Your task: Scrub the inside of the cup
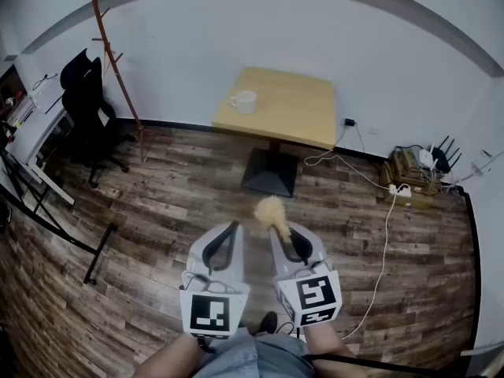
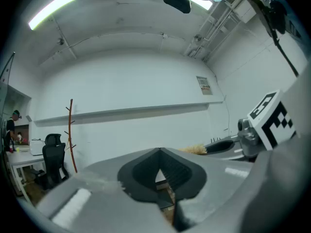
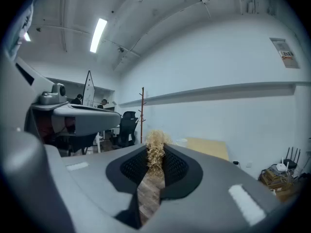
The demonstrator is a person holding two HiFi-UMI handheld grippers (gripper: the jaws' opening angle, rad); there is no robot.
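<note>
A white cup (image 1: 243, 101) stands on the far left part of a small wooden table (image 1: 303, 113) across the room, well away from both grippers. My right gripper (image 1: 283, 231) is held close to my body and is shut on a tuft-like straw scrubber (image 1: 271, 211). The scrubber's fibres (image 3: 156, 148) stick out past the jaws of my right gripper (image 3: 155, 154) in its own view. Beside it, my left gripper (image 1: 231, 228) is shut with nothing in it. Its tips (image 2: 159, 152) meet in the left gripper view, where the scrubber (image 2: 197, 149) shows at the right.
The table stands on a black pedestal base (image 1: 270, 172) over wood flooring. A red-brown coat stand (image 1: 110, 53) and a black office chair (image 1: 85, 105) are at the left, by a desk (image 1: 31, 136). Cables, a power strip (image 1: 402, 190) and a router (image 1: 431, 157) lie at the right wall.
</note>
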